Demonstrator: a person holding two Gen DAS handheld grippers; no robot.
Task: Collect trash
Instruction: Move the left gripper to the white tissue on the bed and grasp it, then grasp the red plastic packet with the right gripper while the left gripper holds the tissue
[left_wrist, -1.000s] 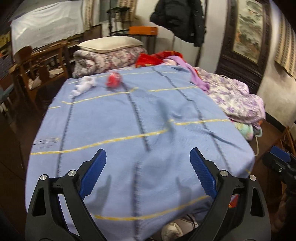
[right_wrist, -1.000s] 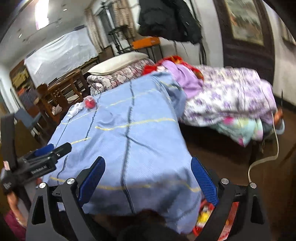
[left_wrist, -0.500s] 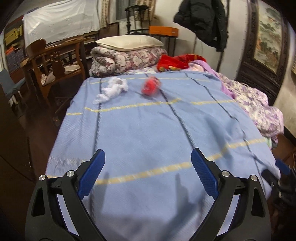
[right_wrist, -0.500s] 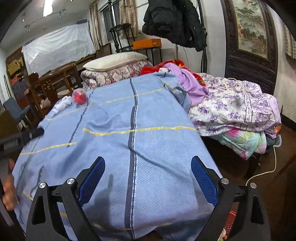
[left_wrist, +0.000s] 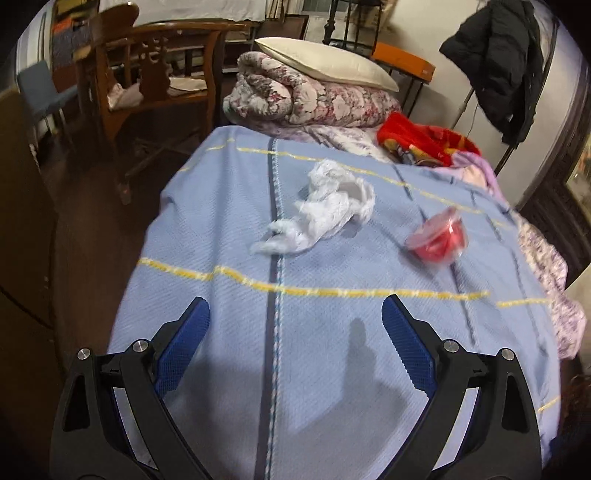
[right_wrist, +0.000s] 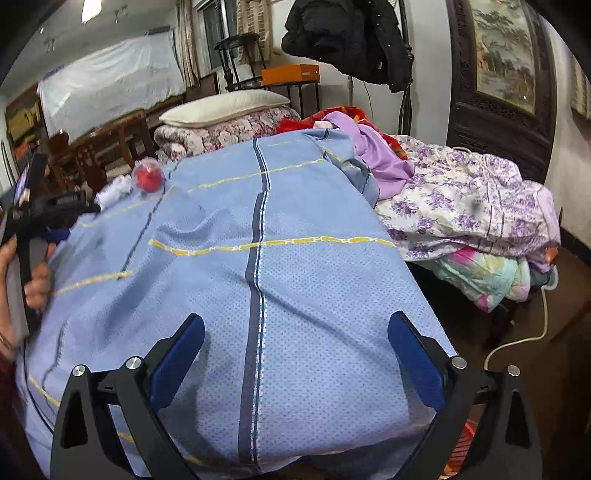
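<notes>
A crumpled white plastic bag lies on the blue blanket, with a red crumpled wrapper to its right. My left gripper is open and empty, just short of the white bag. My right gripper is open and empty above the near end of the blue blanket. In the right wrist view the red wrapper and the white bag lie far off at the left, beside the hand-held left gripper.
A rolled floral quilt with a pillow lies at the bed's far end. A wooden chair stands left of the bed. Purple floral bedding is heaped on the right. A black coat hangs behind.
My left gripper has moved forward along the bed, so the white bag and red wrapper are much closer. My right gripper has moved a little over the blanket's near end.
</notes>
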